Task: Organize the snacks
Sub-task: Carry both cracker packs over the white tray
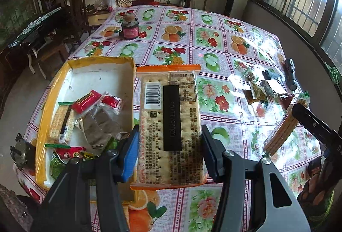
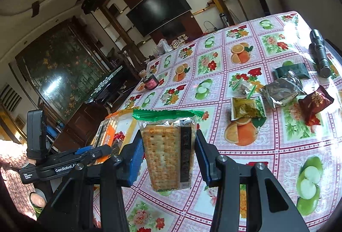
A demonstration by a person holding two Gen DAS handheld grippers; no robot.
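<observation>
A table under a fruit-and-flower oilcloth fills most of both views, running from the lower edge up to the middle of each frame. At the left of the left wrist view sits a yellow-walled box with a white floor, holding a small heap of snacks: a cracker pack with a green edge, red wrappers and a silvery pouch. In the centre of that view the left gripper is clenched on an orange-edged cracker pack, its blue pad on one long side and its dark finger on the other; the pack is held just right of the box wall, label and barcode facing the camera. At the centre of the right wrist view the right gripper grips a green-edged cracker pack from both sides, held above the tablecloth and standing nearly upright. In the right part of that view loose snacks lie near each other on the cloth: a silver pouch, a green-yellow packet, a dark red packet and a dark green one. A black flashlight lies at the upper right edge, and a small dark jar stands at the upper centre-left of the left view.
</observation>
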